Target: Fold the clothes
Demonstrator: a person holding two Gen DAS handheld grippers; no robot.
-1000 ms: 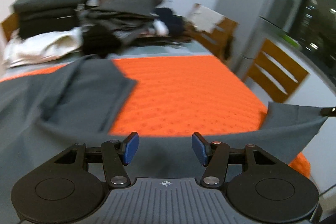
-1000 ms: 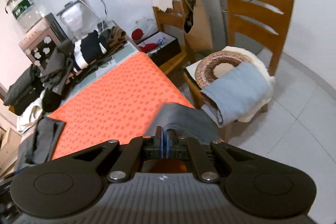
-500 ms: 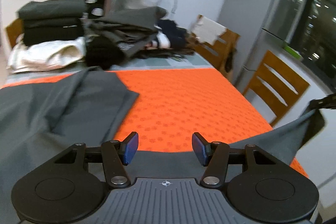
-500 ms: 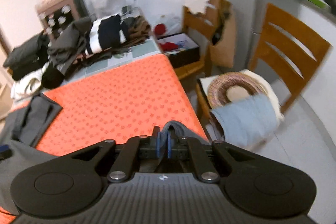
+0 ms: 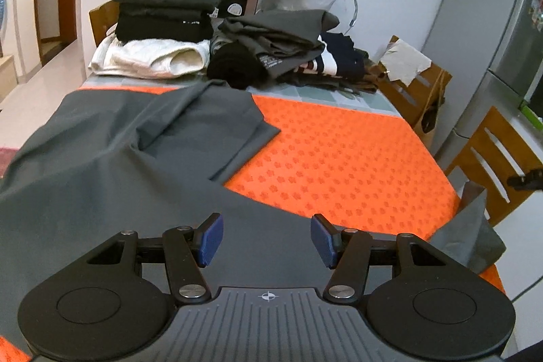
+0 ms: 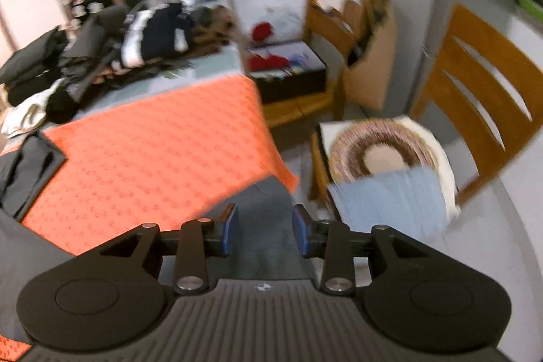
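cloth first: a dark grey garment (image 5: 101, 165) lies spread over the near and left part of the bench (image 5: 339, 151), which wears an orange patterned cover. one flap of the grey garment is folded back on itself, ending in a point on the orange. a corner of the same fabric hangs off the bench's right edge, crumpled below the rim.

the left claw (image 5: 266, 238) hovers over the grey fabric with its blue pads well apart and nothing between them. the right claw (image 6: 264, 231) sits at the bench's near right corner; its jaws have just been opening, and grey fabric shows in the gap under them, but the pads do not press on it. that view is blurred.

at the far end of the bench stands a stack of folded dark clothes (image 5: 163, 11) on a white folded piece (image 5: 149, 58), and beside it an unsorted heap of dark clothes (image 5: 281, 46). right of the bench is a wooden chair (image 6: 475, 97) carrying a round woven mat (image 6: 380, 148) and a pale blue folded cloth (image 6: 390, 206). a grey fridge (image 5: 492, 39) stands by the wall.
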